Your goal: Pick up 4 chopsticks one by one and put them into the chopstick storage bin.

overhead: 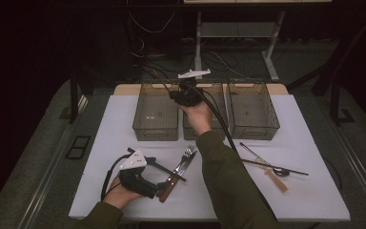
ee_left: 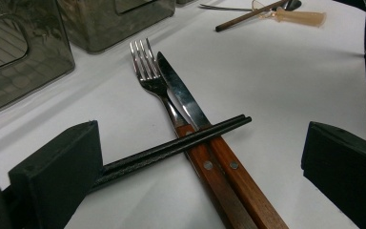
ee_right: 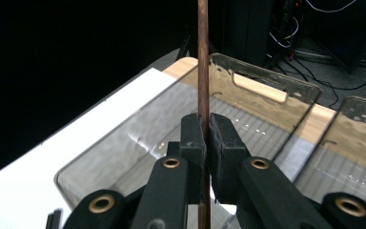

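- The thin brown wooden chopstick (ee_right: 202,57) is clamped in my right gripper (ee_right: 203,131); its jaws are pressed together on it, so the stick stands between the two black pads and runs straight up and down through the right gripper view.
- In the high view my right gripper (overhead: 187,93) hangs over the row of three smoky clear plastic bins, above the wall shared by the left bin (overhead: 155,128) and the middle bin (overhead: 198,131).
- In the right gripper view, the floor of the bin just ahead of my jaws (ee_right: 124,157) is bare. A neighbouring bin (ee_right: 348,157) lies off to the right.
- The stick's long axis crosses the bin floor rather than lying along it. I judge the drop depends on which side of the shared wall the lower tip sits, and I cannot see that tip.
- My left gripper (overhead: 148,187) rests low on the white table (overhead: 314,200) near its front edge, jaws spread wide and holding nothing.
- A pair of black chopsticks (ee_left: 181,143) lies across the steel fork (ee_left: 147,71) and the steel knife with a reddish wooden handle (ee_left: 228,171), between my left jaws. One end runs to the jaw at the left of the left gripper view; I cannot tell whether it touches.
- My left hand is the nearer one to that pair.
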`<state>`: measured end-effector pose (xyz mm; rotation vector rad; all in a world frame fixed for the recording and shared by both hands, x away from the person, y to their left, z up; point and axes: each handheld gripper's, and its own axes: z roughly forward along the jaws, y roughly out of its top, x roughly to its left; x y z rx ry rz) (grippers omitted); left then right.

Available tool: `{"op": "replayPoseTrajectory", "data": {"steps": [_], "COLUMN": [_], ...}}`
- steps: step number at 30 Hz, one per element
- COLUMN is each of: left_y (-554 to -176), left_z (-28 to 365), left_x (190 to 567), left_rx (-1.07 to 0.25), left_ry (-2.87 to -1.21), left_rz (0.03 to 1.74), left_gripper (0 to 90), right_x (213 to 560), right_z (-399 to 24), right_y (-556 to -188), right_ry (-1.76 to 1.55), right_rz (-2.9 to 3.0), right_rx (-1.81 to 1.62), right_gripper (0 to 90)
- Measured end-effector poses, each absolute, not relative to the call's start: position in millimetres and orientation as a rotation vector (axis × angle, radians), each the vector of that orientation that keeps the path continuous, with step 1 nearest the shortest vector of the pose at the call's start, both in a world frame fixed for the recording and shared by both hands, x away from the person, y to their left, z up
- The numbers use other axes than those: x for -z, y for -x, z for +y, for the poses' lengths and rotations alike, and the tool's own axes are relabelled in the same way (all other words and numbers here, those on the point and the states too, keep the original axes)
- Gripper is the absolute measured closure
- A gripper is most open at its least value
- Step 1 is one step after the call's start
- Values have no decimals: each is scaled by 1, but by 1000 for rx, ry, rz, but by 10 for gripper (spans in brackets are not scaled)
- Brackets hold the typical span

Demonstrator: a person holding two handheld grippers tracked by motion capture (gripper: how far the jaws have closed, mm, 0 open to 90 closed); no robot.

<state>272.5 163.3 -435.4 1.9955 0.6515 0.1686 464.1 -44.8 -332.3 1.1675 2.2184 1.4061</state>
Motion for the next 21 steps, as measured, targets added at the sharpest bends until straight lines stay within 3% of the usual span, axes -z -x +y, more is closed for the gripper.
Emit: {"op": "replayPoseTrajectory", "data": {"steps": [21], "left_y": [-276], "left_z": [163], "left_x": [437], "left_rx": [-167], "left_ry": [-2006], "left_rz": [653], "left_gripper": [0], "right_x": [348], "right_z": [15], "right_y": [-499], "right_ry": [-1230], "right_rz": [2195], "right_rx": [-1382], "right_gripper": [850]}}
